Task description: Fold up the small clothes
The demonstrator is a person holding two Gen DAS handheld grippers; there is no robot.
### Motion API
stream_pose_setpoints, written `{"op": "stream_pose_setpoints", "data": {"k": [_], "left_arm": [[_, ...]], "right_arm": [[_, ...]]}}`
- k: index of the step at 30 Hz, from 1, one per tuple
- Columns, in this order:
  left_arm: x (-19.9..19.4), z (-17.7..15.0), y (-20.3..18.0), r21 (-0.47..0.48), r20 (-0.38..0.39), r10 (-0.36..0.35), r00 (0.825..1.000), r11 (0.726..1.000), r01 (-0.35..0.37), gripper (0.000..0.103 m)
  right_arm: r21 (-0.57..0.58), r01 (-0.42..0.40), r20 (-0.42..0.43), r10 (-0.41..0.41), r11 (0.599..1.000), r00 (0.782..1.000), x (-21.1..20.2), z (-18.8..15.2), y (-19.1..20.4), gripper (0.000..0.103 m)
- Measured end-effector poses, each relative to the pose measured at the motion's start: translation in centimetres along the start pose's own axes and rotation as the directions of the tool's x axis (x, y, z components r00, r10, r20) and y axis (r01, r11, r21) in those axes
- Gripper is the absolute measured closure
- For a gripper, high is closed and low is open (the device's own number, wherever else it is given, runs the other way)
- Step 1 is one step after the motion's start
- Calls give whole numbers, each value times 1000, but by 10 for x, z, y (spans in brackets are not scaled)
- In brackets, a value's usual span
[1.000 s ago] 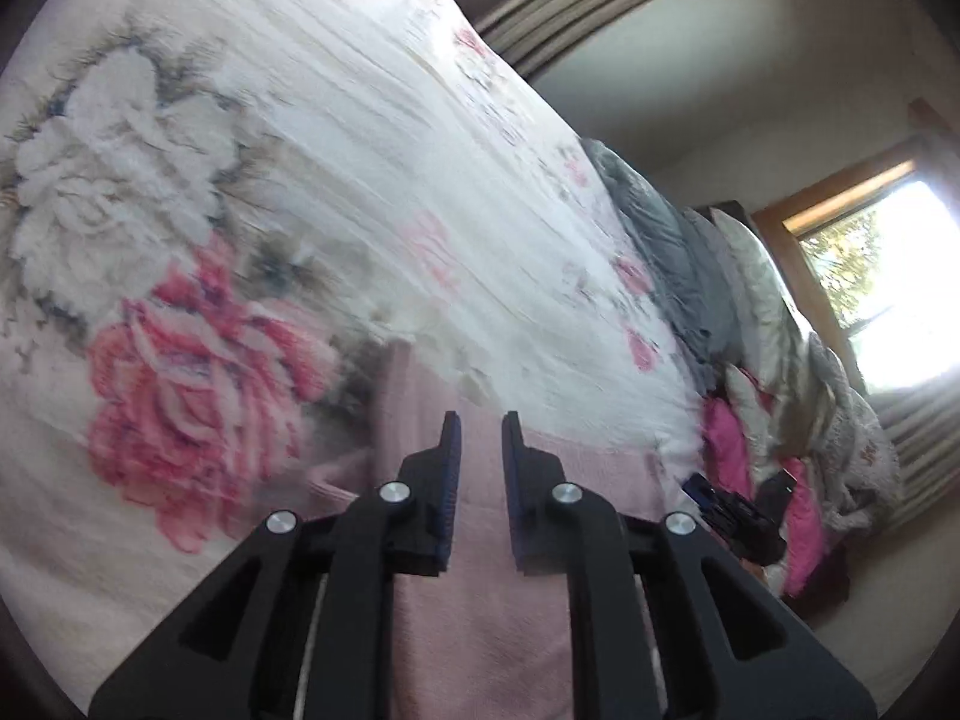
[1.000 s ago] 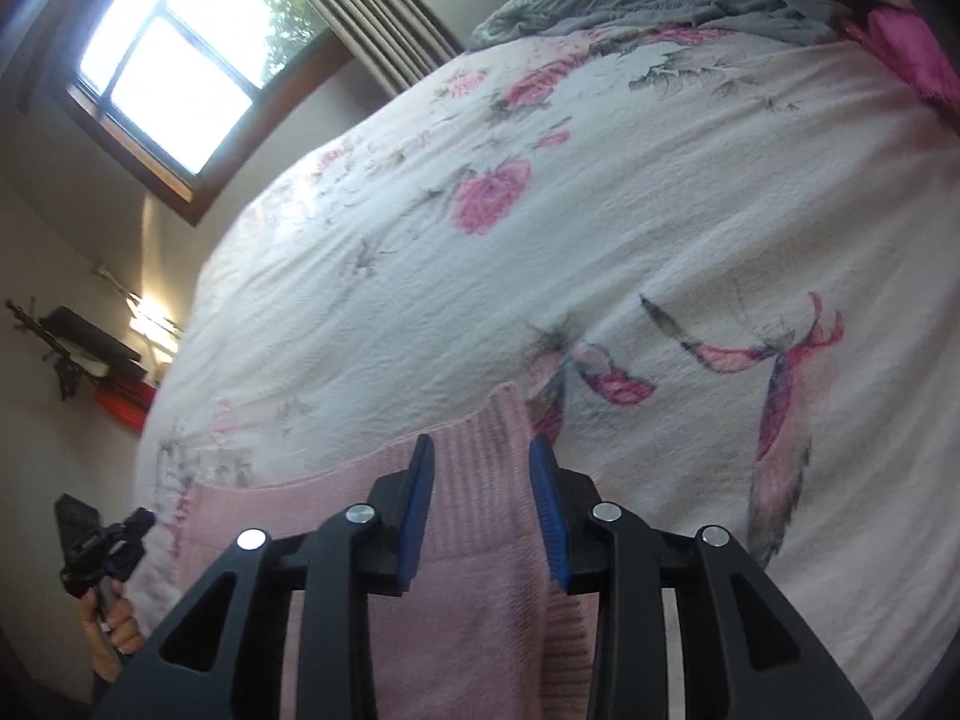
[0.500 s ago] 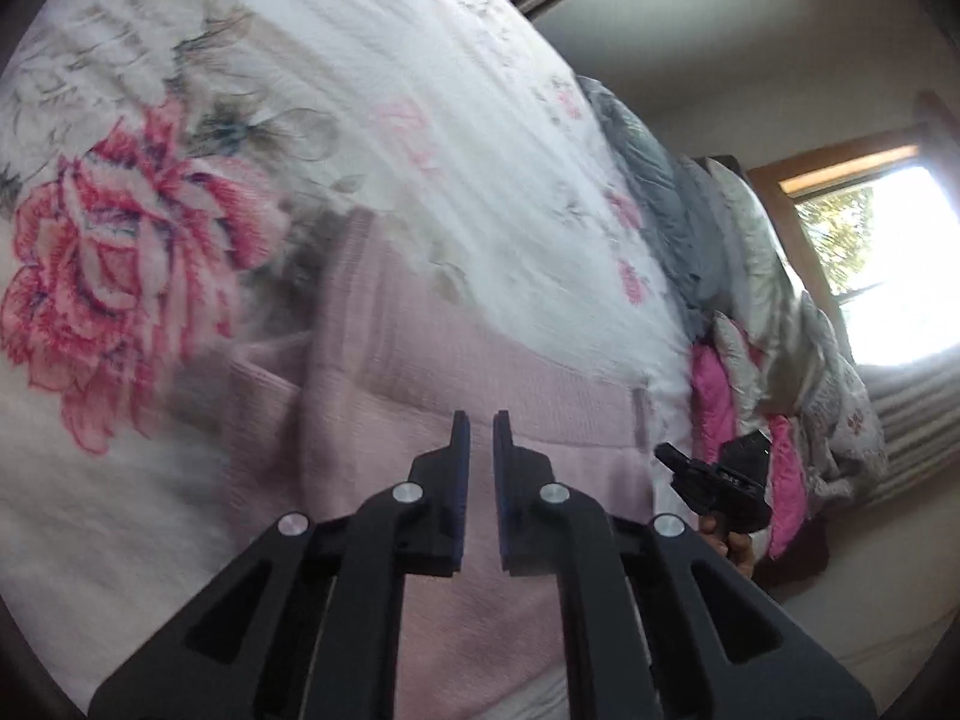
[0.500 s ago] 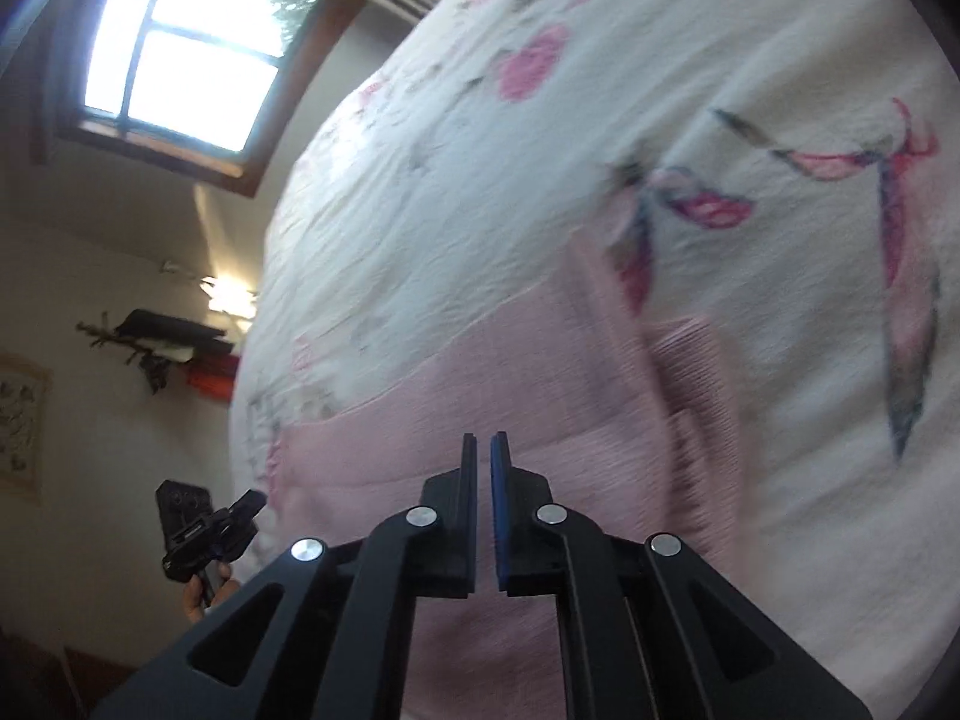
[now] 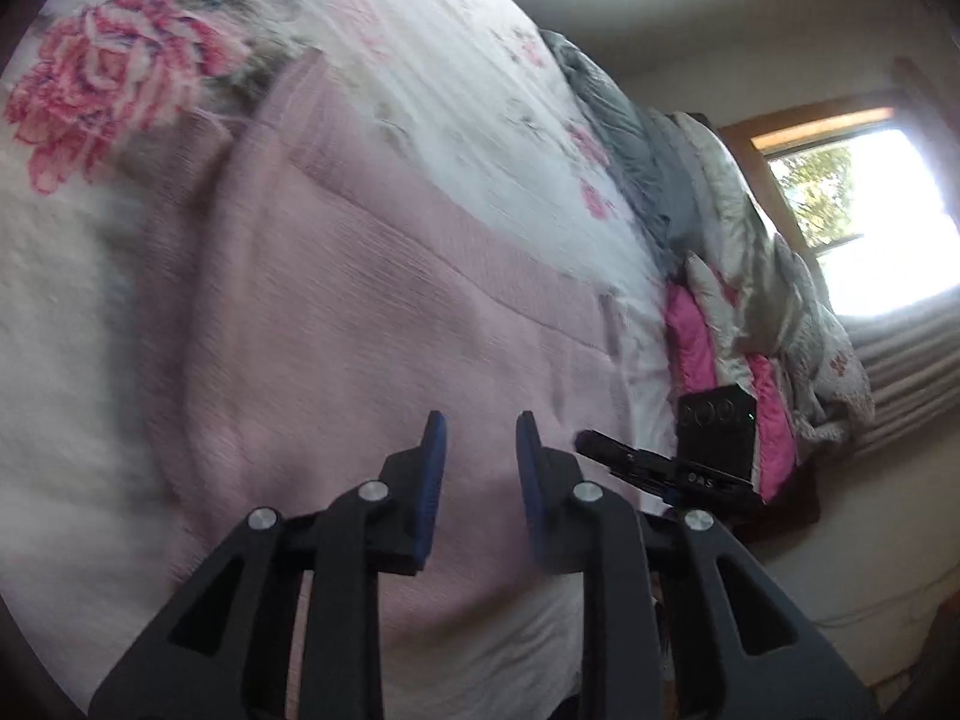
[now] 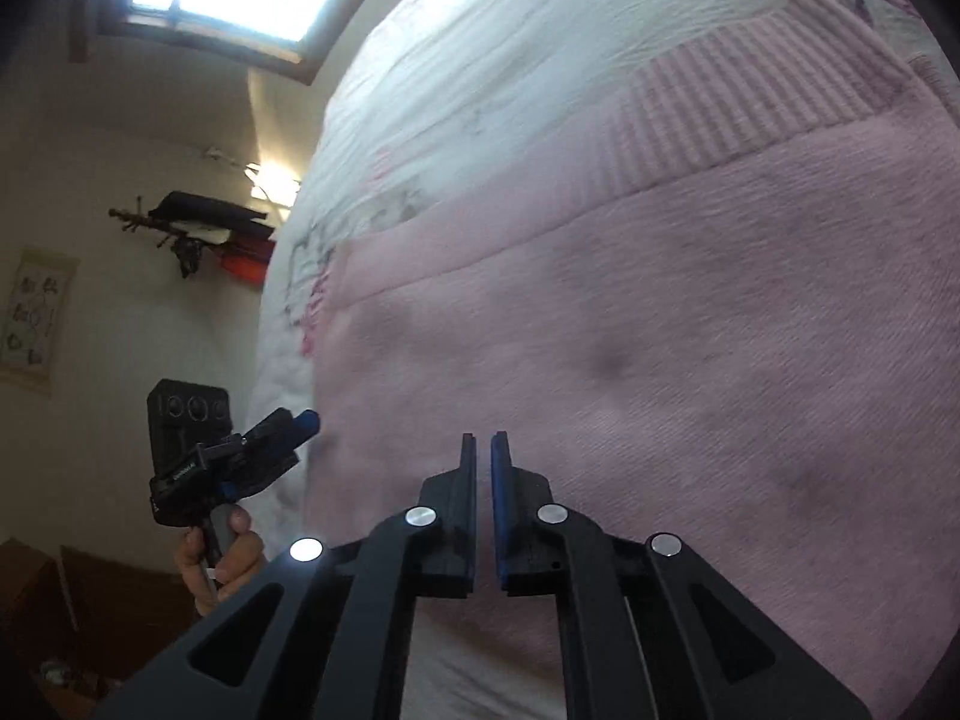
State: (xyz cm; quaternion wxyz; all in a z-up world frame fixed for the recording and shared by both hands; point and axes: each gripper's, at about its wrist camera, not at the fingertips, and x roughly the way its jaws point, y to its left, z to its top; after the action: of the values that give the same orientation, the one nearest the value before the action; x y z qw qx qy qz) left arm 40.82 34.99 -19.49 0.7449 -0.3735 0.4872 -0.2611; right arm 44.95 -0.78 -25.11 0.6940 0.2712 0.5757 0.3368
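- Pink knit garment (image 5: 372, 324) lies spread flat on the floral bedspread (image 5: 420, 60); ribbed hem band (image 6: 750, 102) visible along its far edge in the right wrist view.
- Left gripper (image 5: 475, 426): jaws parted with a clear gap, blue pads (image 5: 433, 480) showing, nothing between them; it sits above the garment near the garment's close edge. Contact with the cloth cannot be judged.
- Right gripper (image 6: 483, 447): jaws nearly closed, only a thin slit between them; no cloth seen in the slit. Tips hang over the pink knit; contact cannot be judged.
- The left gripper is seen from the right wrist view at the bed's edge, held in a hand (image 6: 219, 558).
- Background: grey bedding (image 5: 636, 150) and bright pink fabric (image 5: 696, 336) piled at the far end of the bed; window (image 5: 864, 210) beyond.
- Both views motion-blurred.
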Motion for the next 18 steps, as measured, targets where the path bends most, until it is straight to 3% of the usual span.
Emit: {"op": "stream_pose_setpoints", "data": {"k": [1,3,5,6,8,11,12,15,16,18], "left_arm": [[8,-14,-7,18,-24,-28,999,999,29,81],[28,-39,-5,15,-64,-11,998,1000,12,82],[49,-56,15,-26,-107,63,992,997,-66,86],[54,-63,26,-41,-114,101,988,993,-107,97],[46,-70,33,-73,-97,90,991,993,-97,99],[11,-79,23,-50,-10,61,998,997,-62,82],[-1,-83,26,-52,15,66,998,996,-65,80],[-22,-90,51,-117,37,108,993,988,-103,96],[-26,-91,61,-137,35,133,990,982,-127,103],[-30,-94,79,-188,26,95,995,978,-88,102]], "right_arm": [[-19,-7,-18,6,1000,1000,8,-9,8,96],[-20,9,-63,-10,1000,998,30,-25,11,96],[-3,73,-104,-73,997,992,51,-40,-1,99],[-8,96,-99,-96,995,990,54,-44,-5,103],[26,82,-77,-80,996,994,38,-51,-12,101],[22,57,22,-58,998,998,-9,-63,-9,72],[25,55,50,-56,998,997,-27,-70,-17,70],[95,97,122,-109,991,987,-73,-84,-54,70],[136,134,139,-153,982,978,-84,-86,-72,72],[244,112,125,-146,963,981,-95,-92,-116,103]]}}
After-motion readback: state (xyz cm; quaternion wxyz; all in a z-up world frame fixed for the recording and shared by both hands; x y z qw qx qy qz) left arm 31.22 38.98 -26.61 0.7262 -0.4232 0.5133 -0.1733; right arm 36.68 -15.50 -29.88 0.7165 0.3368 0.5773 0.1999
